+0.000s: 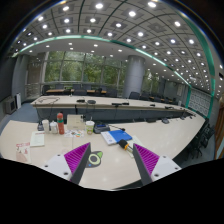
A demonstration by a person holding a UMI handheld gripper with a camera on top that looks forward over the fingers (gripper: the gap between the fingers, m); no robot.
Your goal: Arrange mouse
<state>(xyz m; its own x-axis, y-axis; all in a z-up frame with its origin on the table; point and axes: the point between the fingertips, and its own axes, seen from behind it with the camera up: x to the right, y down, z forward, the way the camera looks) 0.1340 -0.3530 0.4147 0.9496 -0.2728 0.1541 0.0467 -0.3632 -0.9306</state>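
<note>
My gripper (111,149) is open and empty, held above a pale table (110,172). The purple pads (75,157) stand wide apart. A small round green-and-black object (94,158) lies on the table just inside the left finger. Just beyond the fingertips lie a blue book (119,136), a small dark object (104,129) beside it and a black-and-yellow item (126,146) near the right fingertip. I cannot tell which of these, if any, is the mouse.
Left of the fingers stand bottles (46,126), a red-topped bottle (60,123) and a cup (89,127), with papers (37,139) nearby. Beyond is a long desk (110,104) with chairs (150,117), then windows.
</note>
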